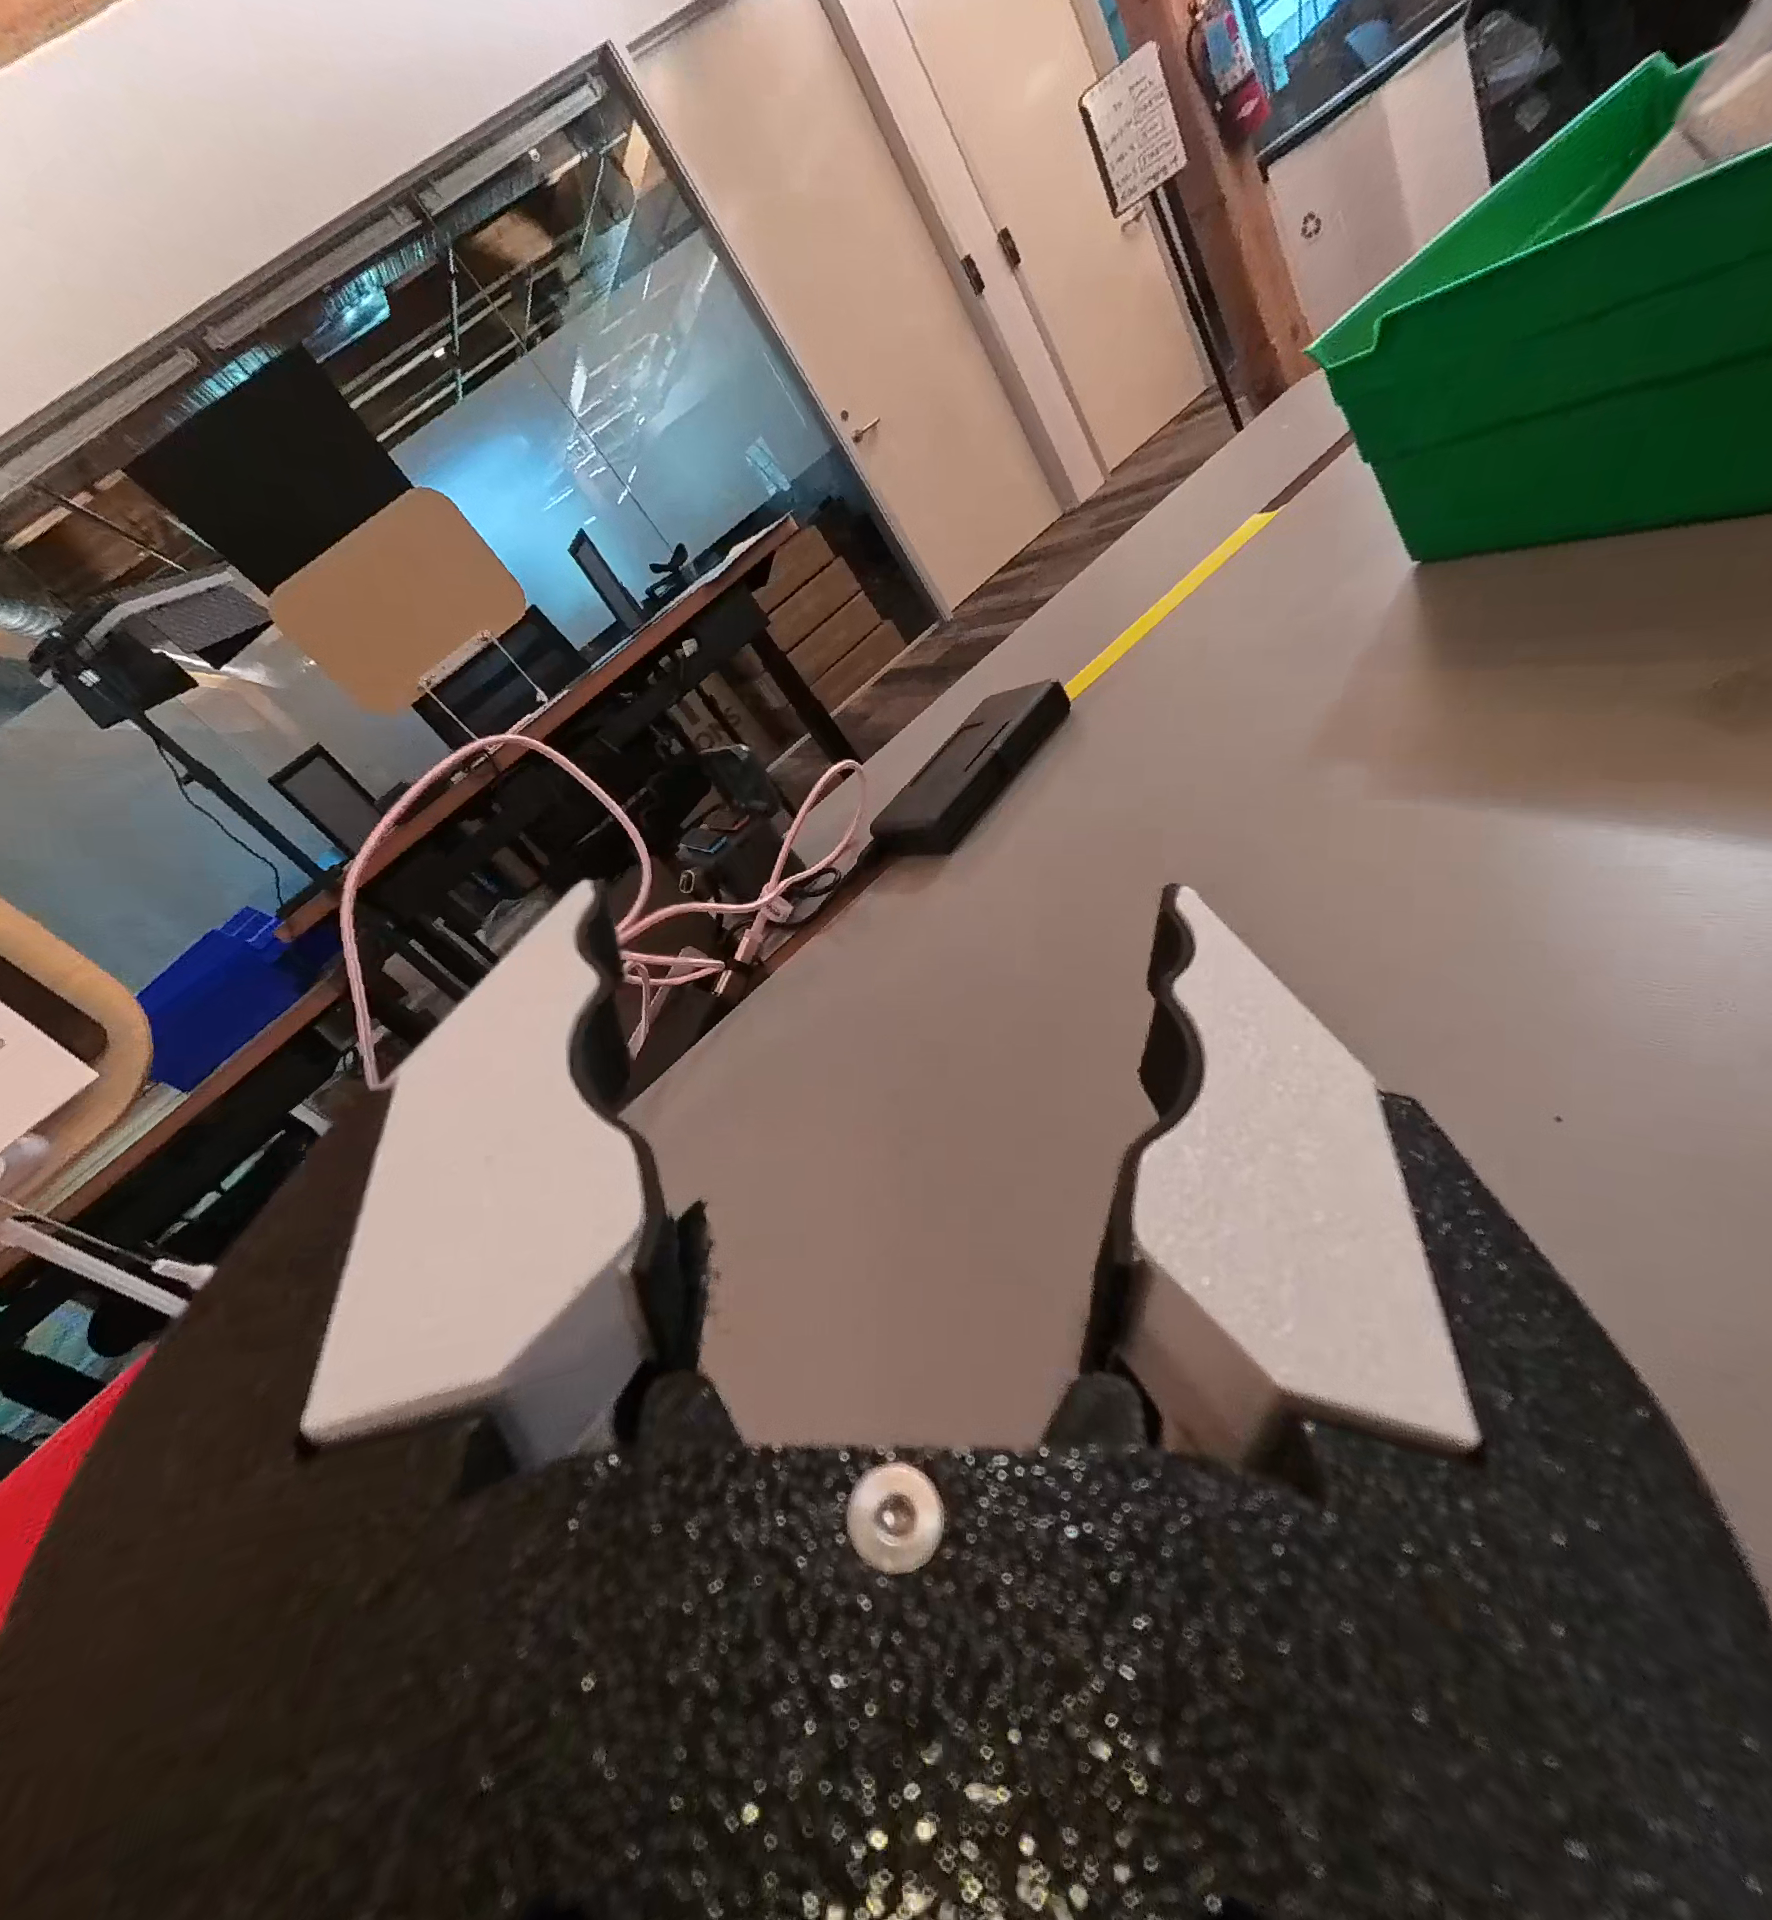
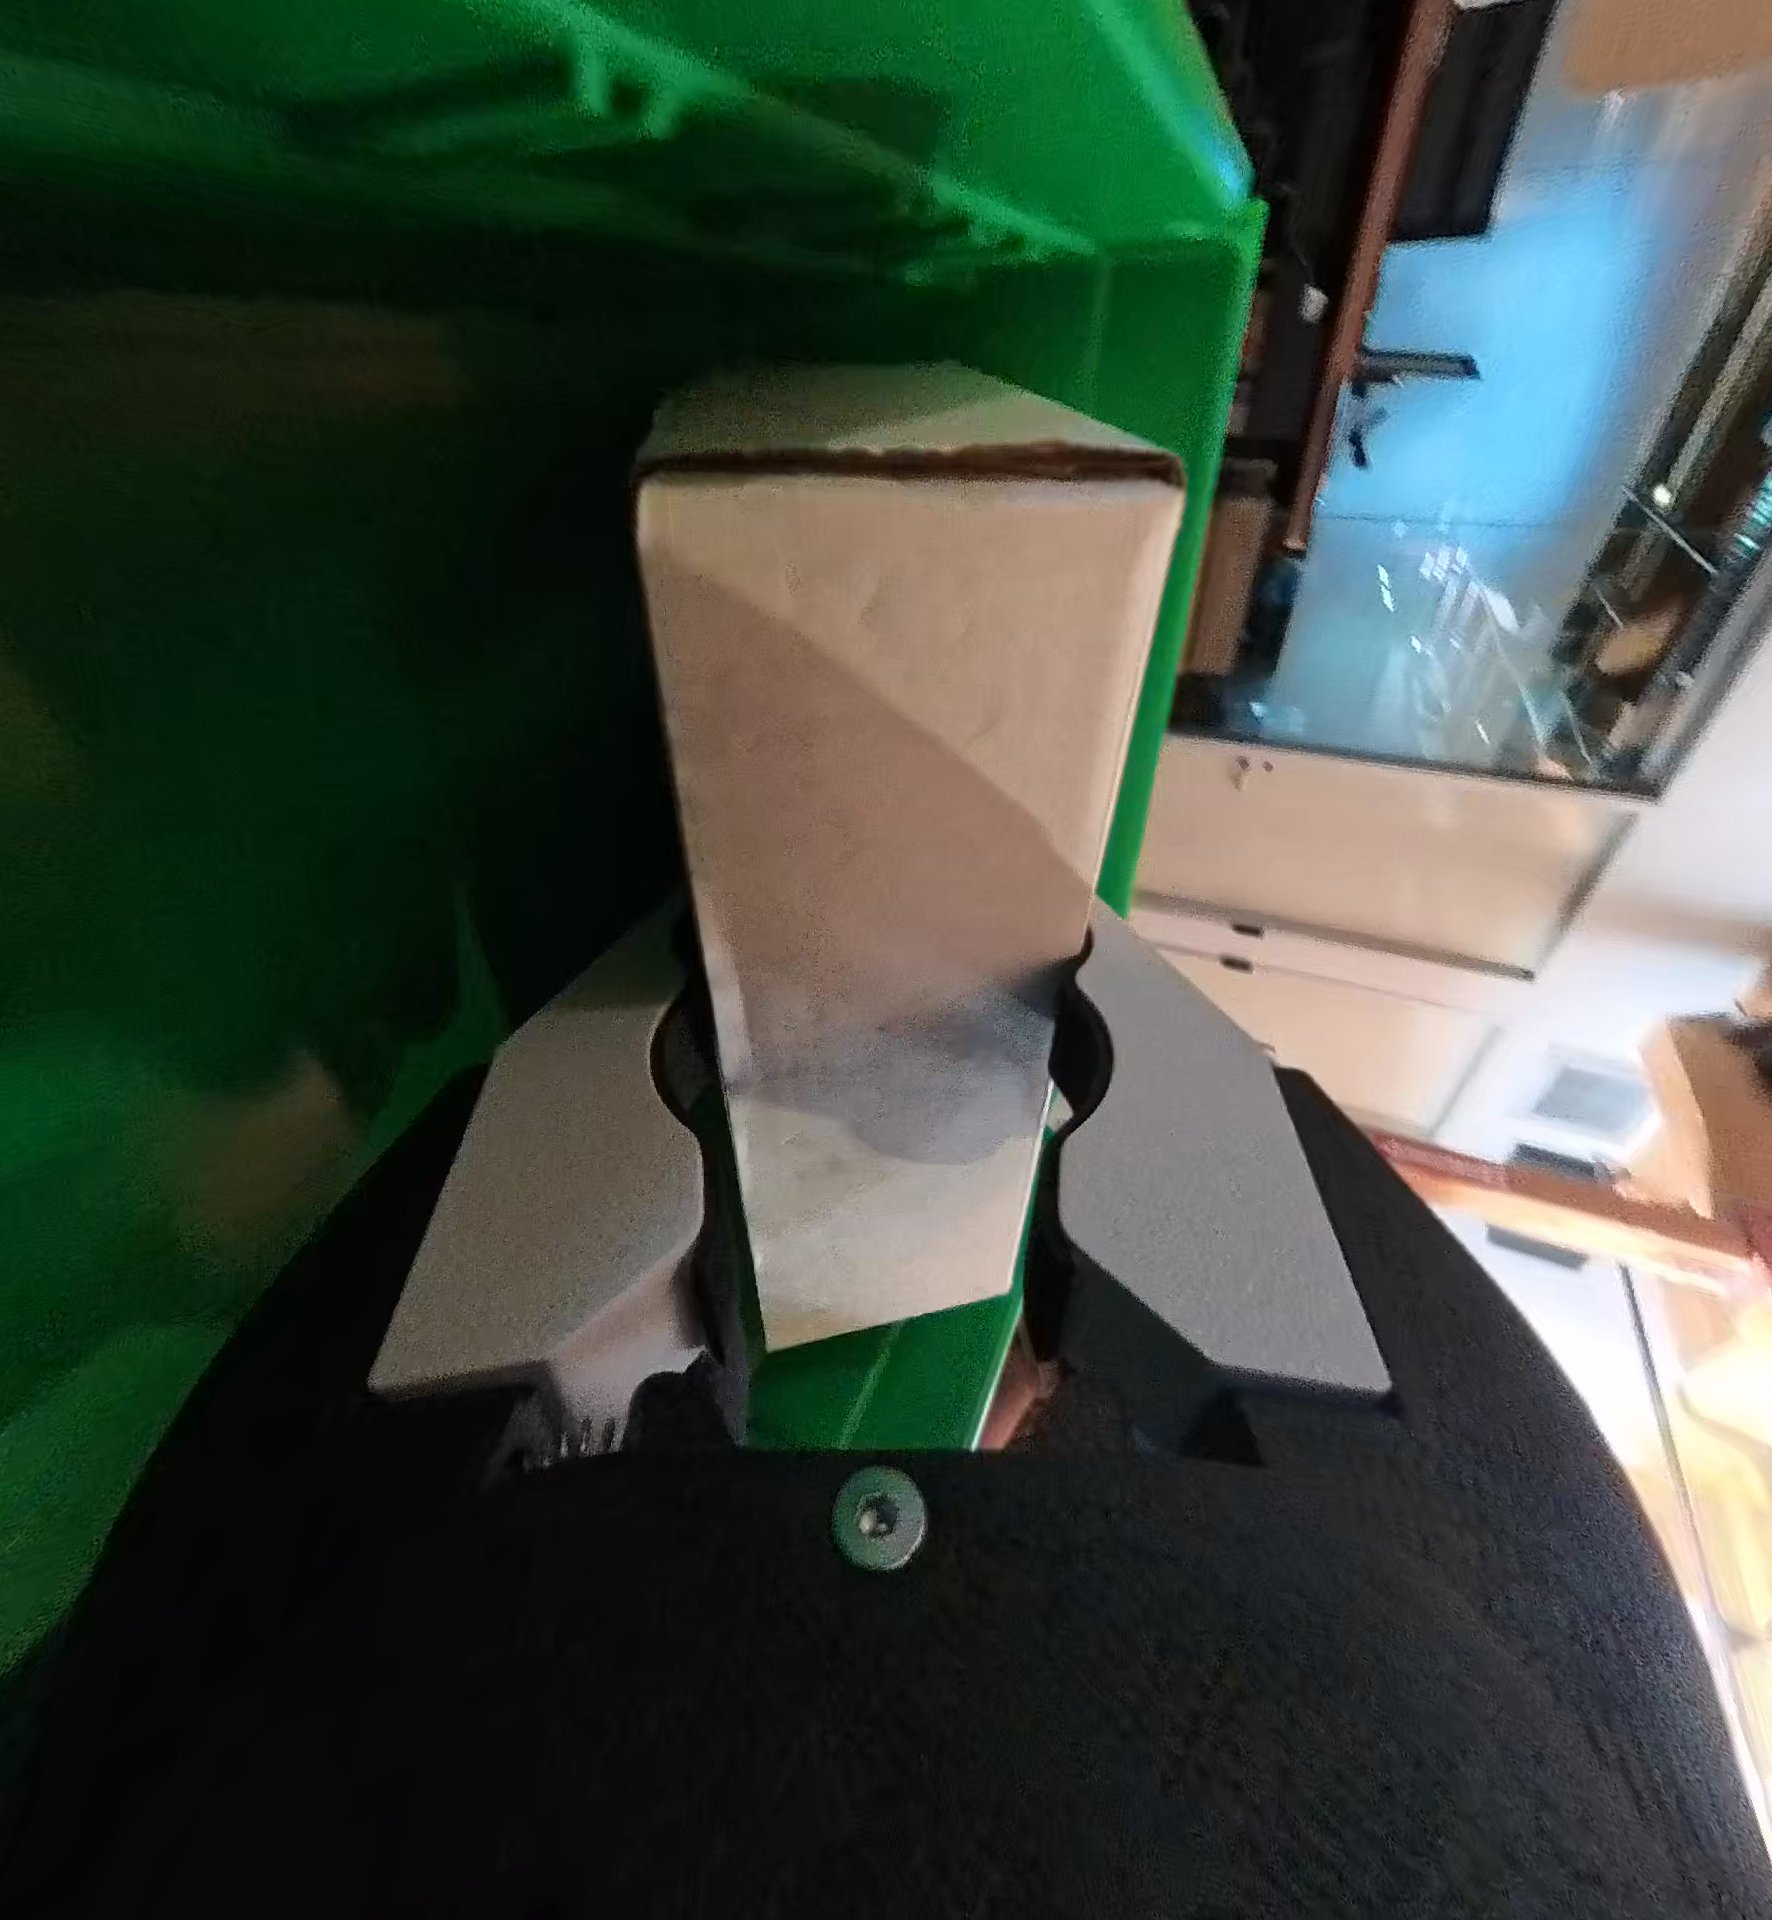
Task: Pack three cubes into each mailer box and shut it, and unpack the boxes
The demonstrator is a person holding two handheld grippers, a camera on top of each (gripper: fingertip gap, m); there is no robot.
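Your right gripper [image 2: 877, 1101] is clamping a white mailer box [image 2: 903, 748] edge-on against the green bin [image 2: 238, 623]. Your left gripper [image 1: 882, 997] is hovering wide open and empty over the worktop [image 1: 1381, 883], near its far edge. You seem to be fetching a box; next, set it flat for packing.

The bin [image 1: 1609, 343] sits on the table [image 1: 1381, 831], seemingly behind the clamped mailer box [image 2: 892, 831].
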